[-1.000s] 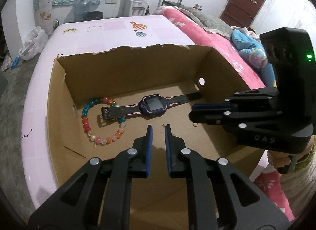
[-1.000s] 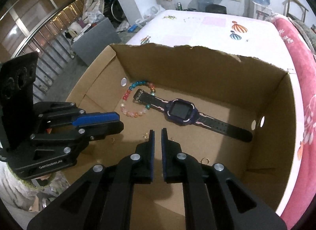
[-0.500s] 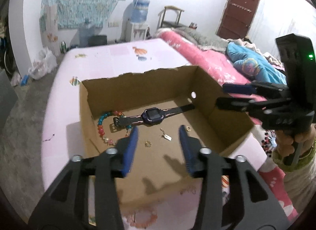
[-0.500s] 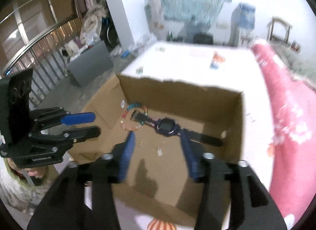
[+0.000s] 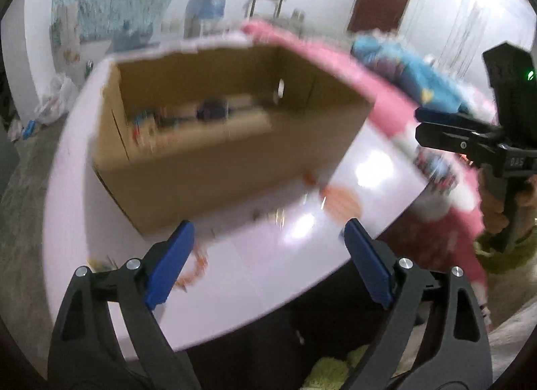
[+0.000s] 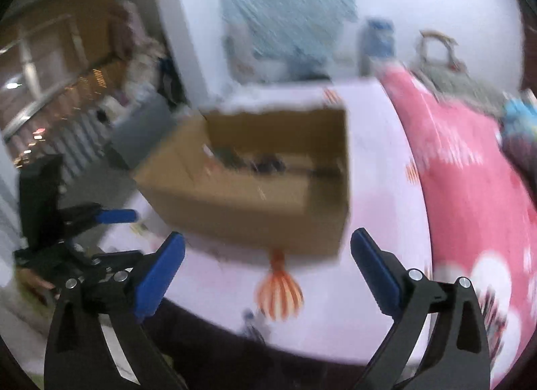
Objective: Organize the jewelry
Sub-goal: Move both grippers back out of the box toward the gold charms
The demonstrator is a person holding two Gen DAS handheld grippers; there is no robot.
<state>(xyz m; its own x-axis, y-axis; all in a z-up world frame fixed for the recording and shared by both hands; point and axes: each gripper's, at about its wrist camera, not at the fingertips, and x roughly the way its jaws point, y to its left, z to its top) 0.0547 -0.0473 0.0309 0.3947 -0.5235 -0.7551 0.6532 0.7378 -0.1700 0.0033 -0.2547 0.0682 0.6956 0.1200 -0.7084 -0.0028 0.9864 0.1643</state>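
Note:
Both views are motion-blurred. An open cardboard box (image 5: pixel 208 168) stands on the pale pink table (image 5: pixel 251 266); it also shows in the right wrist view (image 6: pixel 255 209). Inside it I make out a dark watch (image 5: pixel 213 110) and a blur of coloured beads (image 5: pixel 141 121). A small orange beaded piece (image 5: pixel 196 266) lies on the table in front of the box, near my left finger. My left gripper (image 5: pixel 268 262) is wide open and empty, held back from the box above the table's near edge. My right gripper (image 6: pixel 268 272) is also wide open and empty.
A pink bed (image 6: pixel 470 182) runs along the table's right side. An orange striped balloon print (image 6: pixel 280 289) marks the table top. The right gripper's body (image 5: pixel 496 142) shows at the right of the left wrist view. The left gripper's body (image 6: pixel 67 229) shows at the left of the right wrist view.
Both grippers have pulled up and back out of the box and opened from nearly shut to wide open. The watch and bead bracelet stay in the box.

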